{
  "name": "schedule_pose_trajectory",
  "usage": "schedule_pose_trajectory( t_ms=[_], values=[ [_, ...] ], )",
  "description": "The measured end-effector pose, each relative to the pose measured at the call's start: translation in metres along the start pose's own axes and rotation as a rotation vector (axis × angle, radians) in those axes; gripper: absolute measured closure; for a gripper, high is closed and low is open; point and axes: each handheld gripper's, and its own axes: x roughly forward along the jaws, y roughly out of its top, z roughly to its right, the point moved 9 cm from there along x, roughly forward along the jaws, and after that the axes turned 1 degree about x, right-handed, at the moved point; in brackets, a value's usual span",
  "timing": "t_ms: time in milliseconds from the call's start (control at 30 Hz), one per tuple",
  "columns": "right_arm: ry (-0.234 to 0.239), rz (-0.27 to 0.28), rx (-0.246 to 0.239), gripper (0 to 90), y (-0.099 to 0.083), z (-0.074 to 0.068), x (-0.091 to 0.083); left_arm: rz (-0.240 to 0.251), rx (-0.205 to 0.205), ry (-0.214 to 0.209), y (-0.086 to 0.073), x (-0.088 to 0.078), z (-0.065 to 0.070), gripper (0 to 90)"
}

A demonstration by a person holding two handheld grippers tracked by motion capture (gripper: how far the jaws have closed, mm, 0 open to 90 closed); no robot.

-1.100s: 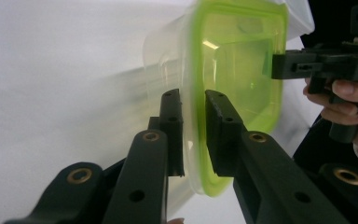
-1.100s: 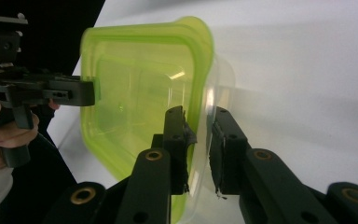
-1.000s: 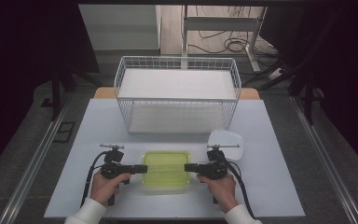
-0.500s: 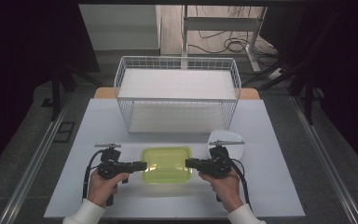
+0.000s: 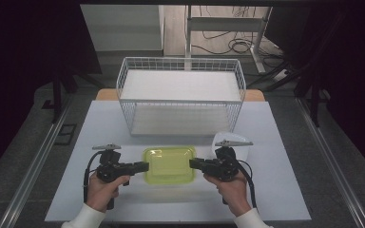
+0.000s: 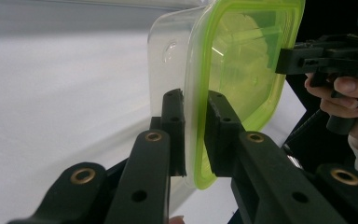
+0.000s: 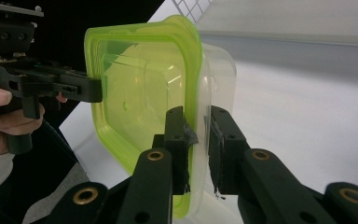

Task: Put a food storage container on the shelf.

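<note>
The green-lidded container (image 5: 169, 164) sits in front of the wire basket (image 5: 180, 99), over the white table (image 5: 100, 118). The left gripper (image 6: 195, 126) clamps the container's left rim, and the right gripper (image 7: 198, 140) clamps its right rim; a white bowl (image 5: 232, 140) lies behind the right gripper.

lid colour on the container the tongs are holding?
Translucent lime green lid on a clear container; shows best in the left gripper view.
</note>
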Motion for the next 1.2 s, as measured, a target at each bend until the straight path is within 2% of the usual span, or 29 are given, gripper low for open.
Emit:
schedule_pose_trajectory(
  t_ms=[167,467,700,1200],
  values=[
    [-0.010,0.002,-0.013,78.2,0.005,0.000,-0.001,0.006,0.003,0.003,0.005,0.000,0.001,79.8],
    [-0.002,0.011,-0.032,78.2,0.015,-0.003,-0.002,0.019,0.012,0.009,0.014,-0.005,0.002,79.8],
    [0.002,0.017,-0.041,78.1,0.029,-0.003,-0.001,0.033,0.020,0.007,0.030,-0.008,0.002,79.8],
    [0.014,0.058,-0.085,77.6,0.068,-0.010,-0.015,0.063,0.047,-0.009,0.065,-0.016,0.010,79.9]
  ],
)
